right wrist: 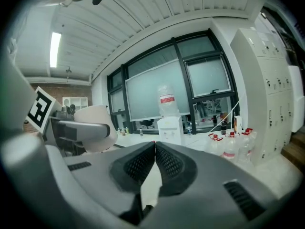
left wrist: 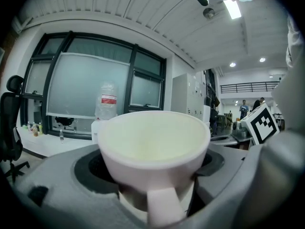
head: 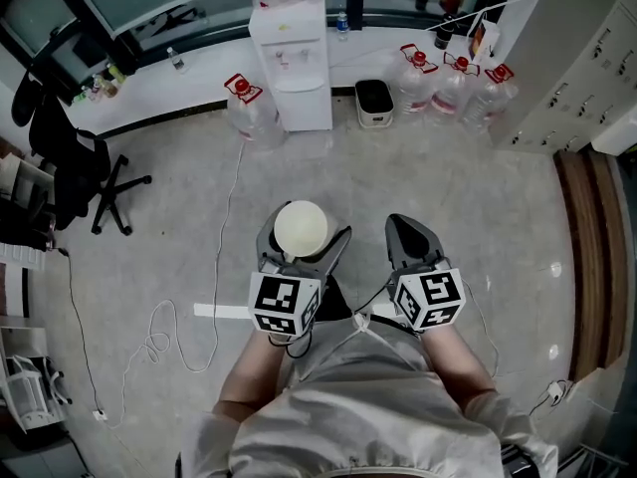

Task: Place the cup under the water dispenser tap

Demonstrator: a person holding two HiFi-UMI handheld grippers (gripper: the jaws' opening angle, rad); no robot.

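The left gripper clamps an empty white cup, upright. The right gripper, jaws pressed together, carries nothing. The dispenser stands far across the floor, well apart from the cup. A loose cable at left could trip the approach, and a jolt might tip the cup. The red label on the dispenser's bottle is too small to read.
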